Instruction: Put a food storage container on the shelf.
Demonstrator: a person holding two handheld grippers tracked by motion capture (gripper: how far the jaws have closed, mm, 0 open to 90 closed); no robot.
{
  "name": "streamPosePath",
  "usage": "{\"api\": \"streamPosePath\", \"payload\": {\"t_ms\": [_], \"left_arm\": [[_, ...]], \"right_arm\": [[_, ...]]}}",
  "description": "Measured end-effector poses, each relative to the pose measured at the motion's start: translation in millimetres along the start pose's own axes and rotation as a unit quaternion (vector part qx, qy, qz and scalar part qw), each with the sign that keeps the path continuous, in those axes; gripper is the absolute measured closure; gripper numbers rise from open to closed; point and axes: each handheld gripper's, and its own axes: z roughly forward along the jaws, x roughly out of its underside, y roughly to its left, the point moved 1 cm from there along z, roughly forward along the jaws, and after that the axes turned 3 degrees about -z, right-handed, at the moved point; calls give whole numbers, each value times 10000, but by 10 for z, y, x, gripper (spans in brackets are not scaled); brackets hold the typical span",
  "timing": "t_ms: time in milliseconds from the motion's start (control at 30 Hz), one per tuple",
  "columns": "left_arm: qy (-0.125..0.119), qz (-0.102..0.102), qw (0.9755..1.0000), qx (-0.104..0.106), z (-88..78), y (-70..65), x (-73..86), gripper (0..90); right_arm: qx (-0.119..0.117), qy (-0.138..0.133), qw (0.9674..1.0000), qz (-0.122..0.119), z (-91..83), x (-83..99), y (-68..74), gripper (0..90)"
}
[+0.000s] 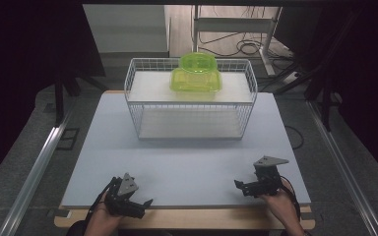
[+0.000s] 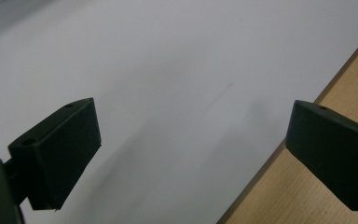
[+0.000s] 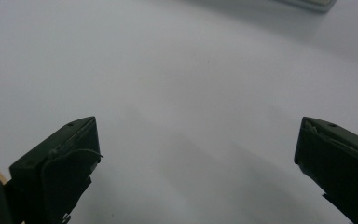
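Note:
A white wire basket [image 1: 191, 101] stands at the far middle of the pale mat [image 1: 187, 162], with a white board laid across its top. On that board rests a translucent lime-green lidded container [image 1: 196, 76]. My left gripper [image 1: 137, 202] lies at the mat's near left edge, held by a hand, open with nothing between its jaws. Its own view has the jaws wide apart [image 2: 193, 154] over the mat and the wooden table edge [image 2: 307, 196]. My right gripper [image 1: 243, 187] sits at the near right, also open and empty, its jaws spread [image 3: 198, 163] above bare mat.
The wooden table [image 1: 202, 219] shows as a strip under the mat's near edge. Metal rails [image 1: 34, 172] run along the floor on both sides. A desk frame and cables [image 1: 246, 46] lie beyond the basket. A pale corner of something [image 3: 314, 3] shows at the right gripper view's top.

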Motion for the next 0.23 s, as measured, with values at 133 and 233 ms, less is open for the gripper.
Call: {"api": "streamPosePath", "payload": {"t_ms": [133,233], "left_arm": [[7,-3,10000,4,1,2,1,31],[0,-3,10000,2,2,3,-4,30]], "right_arm": [[20,110,9999,-4,24,41,1,4],[37,105,9999,6,32,40,-1,4]]}}
